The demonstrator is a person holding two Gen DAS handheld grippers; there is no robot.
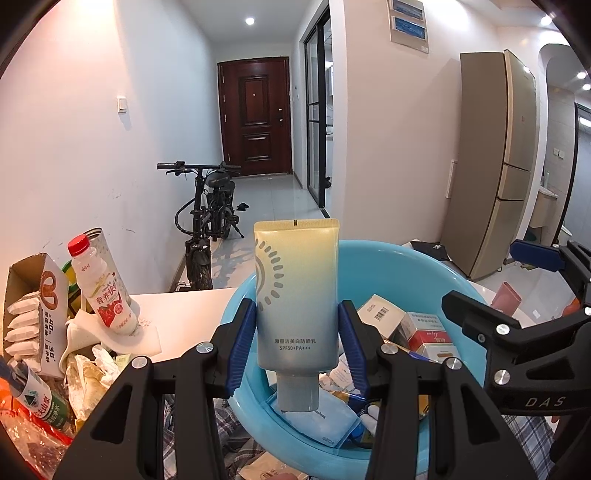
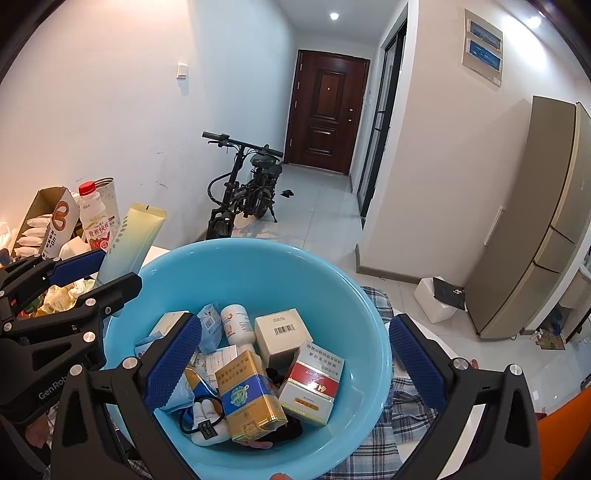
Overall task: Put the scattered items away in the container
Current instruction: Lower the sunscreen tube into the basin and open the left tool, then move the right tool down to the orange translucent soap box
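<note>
White walls enclosing a narrow hallway, ending at a dark brown door. Pale tiled floor reflecting light from round ceiling lamps. Black bike leaning by the left wall, under a light switch. Glass partition standing at right. Beige fridge standing near the right wall. Two blue pictures hanging high above.
</note>
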